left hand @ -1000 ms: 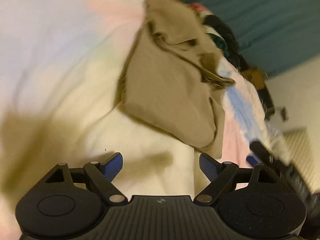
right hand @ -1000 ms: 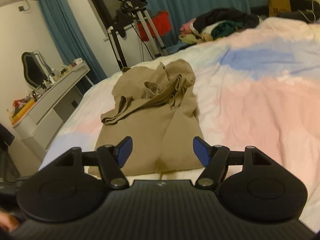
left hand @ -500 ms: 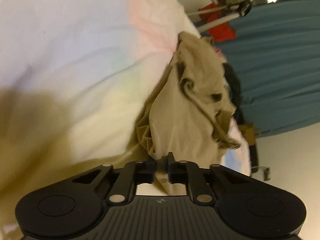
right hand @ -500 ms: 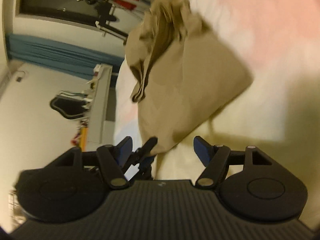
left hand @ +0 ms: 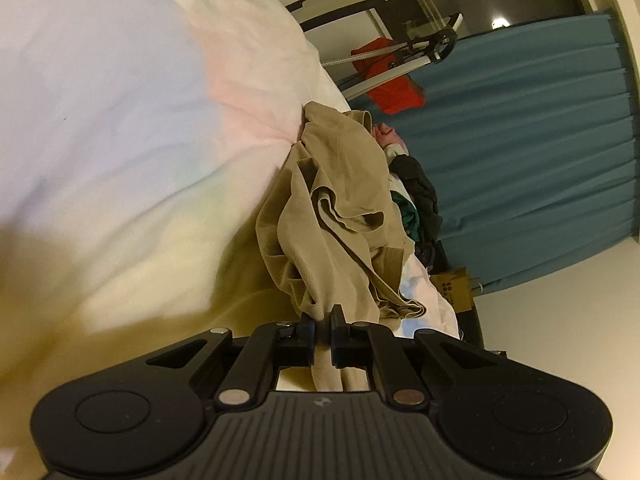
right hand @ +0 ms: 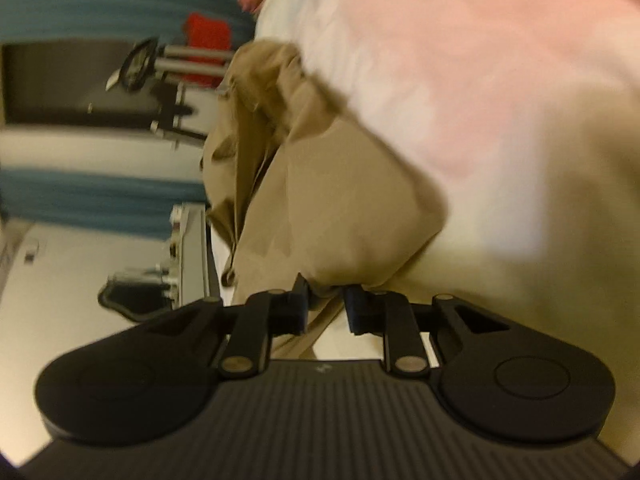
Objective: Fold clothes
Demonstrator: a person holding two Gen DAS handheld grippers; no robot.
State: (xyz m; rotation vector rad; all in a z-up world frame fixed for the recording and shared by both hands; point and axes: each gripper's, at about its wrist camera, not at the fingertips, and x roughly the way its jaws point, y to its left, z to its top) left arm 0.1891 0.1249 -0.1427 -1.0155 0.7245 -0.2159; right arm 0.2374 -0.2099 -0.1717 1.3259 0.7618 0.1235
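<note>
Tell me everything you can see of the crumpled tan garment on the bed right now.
The crumpled tan garment is soft, ribbed-looking knit fabric, bunched in loose folds with a hemmed opening showing. It lies on the pastel bedspread, near the side facing the teal curtain. The left gripper is shut on its near edge, cloth pinched between the pads. The right gripper is closing on another near edge, fabric between its fingers. What kind of garment it is cannot be told.
</note>
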